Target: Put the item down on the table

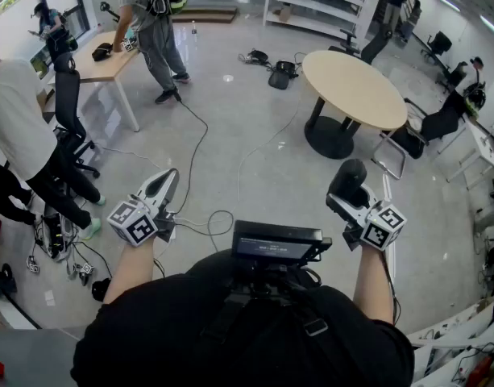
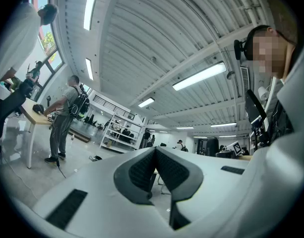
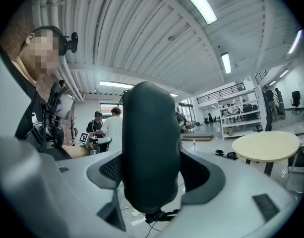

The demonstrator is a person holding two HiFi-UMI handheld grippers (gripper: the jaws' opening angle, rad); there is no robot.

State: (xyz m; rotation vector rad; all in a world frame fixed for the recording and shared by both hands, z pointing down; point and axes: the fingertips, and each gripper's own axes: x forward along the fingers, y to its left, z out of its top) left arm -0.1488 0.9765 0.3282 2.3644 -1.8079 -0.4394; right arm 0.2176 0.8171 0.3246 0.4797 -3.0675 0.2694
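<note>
A dark, rounded, oblong item (image 3: 149, 143) stands between the pads of my right gripper (image 3: 152, 175), which is shut on it with the jaws spread wide. In the head view the same item (image 1: 349, 174) sticks up from the right gripper (image 1: 346, 190), held over the floor at waist height. A round beige table (image 1: 353, 87) stands ahead and slightly right, several steps away, and shows at the right of the right gripper view as the round table (image 3: 266, 145). My left gripper (image 1: 168, 180) is shut with nothing in it, and its pads (image 2: 142, 170) meet at the tip.
Cables (image 1: 200, 139) run across the grey floor ahead. A person (image 1: 154, 22) stands at a desk (image 1: 110, 63) at the far left, and another person (image 1: 17, 127) is close on my left beside an office chair (image 1: 68, 107). Chairs (image 1: 424, 131) sit right of the round table.
</note>
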